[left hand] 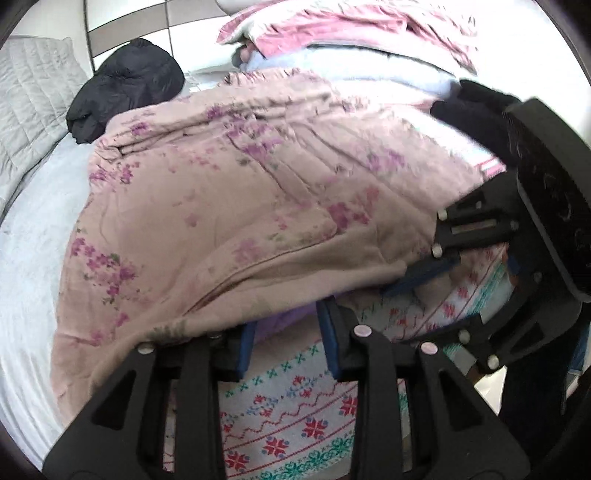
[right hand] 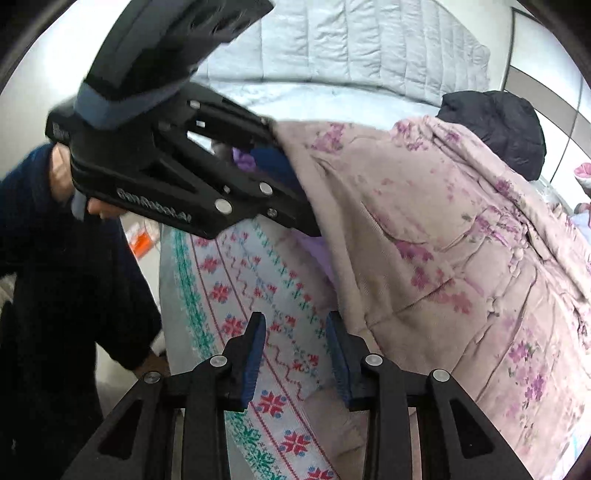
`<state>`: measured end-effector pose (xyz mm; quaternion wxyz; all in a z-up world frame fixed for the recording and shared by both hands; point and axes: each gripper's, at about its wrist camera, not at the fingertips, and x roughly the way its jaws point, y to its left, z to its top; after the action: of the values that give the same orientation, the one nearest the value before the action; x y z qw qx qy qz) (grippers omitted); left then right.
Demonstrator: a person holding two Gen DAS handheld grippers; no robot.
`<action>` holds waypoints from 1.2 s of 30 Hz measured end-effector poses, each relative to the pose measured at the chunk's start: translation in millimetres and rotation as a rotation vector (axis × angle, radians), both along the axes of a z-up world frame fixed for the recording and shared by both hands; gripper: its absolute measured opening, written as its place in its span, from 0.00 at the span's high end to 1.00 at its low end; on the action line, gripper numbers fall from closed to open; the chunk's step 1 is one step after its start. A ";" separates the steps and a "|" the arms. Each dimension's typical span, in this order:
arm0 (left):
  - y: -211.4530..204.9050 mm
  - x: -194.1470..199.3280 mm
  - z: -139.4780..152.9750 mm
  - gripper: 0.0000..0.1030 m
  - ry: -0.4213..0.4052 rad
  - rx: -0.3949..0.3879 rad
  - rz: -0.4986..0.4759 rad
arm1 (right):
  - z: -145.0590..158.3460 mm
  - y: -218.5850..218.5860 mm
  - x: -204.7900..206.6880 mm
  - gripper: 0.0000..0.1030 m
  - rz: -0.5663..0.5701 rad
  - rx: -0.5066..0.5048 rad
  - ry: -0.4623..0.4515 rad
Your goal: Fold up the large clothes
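1. Bed (left hand: pixel 26 266): a pale sheet serves as the folding surface. A grey quilted cover (right hand: pixel 369 40) lies at its far end, out of the working zone.

2. Pink floral garment (left hand: pixel 229 192): the task's thing, a large padded piece printed with purple blossoms. It lies across the middle of the bed, bunched and doubled over on itself, with its near hem overhanging the patterned blanket. Judged from this, a fold is in progress and not yet flattened.

3. Patterned blanket (right hand: pixel 236 295): white, with red snowflake and green bands. It lies under the garment's near edge and along the bedside.

4. Pile of bedding (left hand: pixel 351 33): pink and light-blue pieces stacked at the far side, apart from the garment, probably so they do not interfere.

5. Black jacket (left hand: pixel 125 88): it lies crumpled just behind the garment's far edge, touching it.

6. Left gripper (left hand: pixel 288 332): its jaws are spread. One blue pad (left hand: pixel 245 347) sits right at the garment's hem, but nothing is pinched between them. The placement suits sliding under the edge to take hold.

7. Right gripper (right hand: pixel 295 354): its jaws are spread over the blanket, just beside the garment's corner and gripping nothing. In the left wrist view it reaches in toward the hem from the right.
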<state>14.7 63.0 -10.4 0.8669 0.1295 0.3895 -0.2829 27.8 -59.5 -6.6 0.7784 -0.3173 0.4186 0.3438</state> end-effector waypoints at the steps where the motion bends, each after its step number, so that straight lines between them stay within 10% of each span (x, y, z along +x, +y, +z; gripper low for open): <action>1: -4.2 -1.9 -3.5 0.67 -0.004 0.027 -0.010 | -8.4 3.4 -1.2 0.67 -0.002 -0.064 -0.049; 9: -20.5 -22.9 -21.6 0.67 -0.017 0.152 -0.130 | -46.3 18.9 -23.8 0.62 0.135 -0.317 -0.474; 12: -23.6 -26.7 -27.9 0.67 -0.032 0.202 -0.137 | -31.7 13.8 -4.7 0.95 0.019 -0.254 -0.375; 22: -37.1 -0.2 -25.8 0.64 -0.101 0.256 -0.118 | 10.4 -4.4 27.1 0.95 -0.100 0.024 -0.143; 27: -44.8 17.0 -31.2 0.64 -0.119 0.277 -0.100 | -0.4 -5.5 27.3 0.95 -0.077 -0.009 -0.130; 36: -29.4 21.5 -29.6 0.69 -0.134 0.269 -0.112 | -31.2 4.1 -8.7 0.50 0.039 -0.184 -0.314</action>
<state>36.2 33.5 -40.0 0.8487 0.2844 0.3575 -0.2666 19.1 -55.4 -37.7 0.7952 -0.4450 0.3152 0.2652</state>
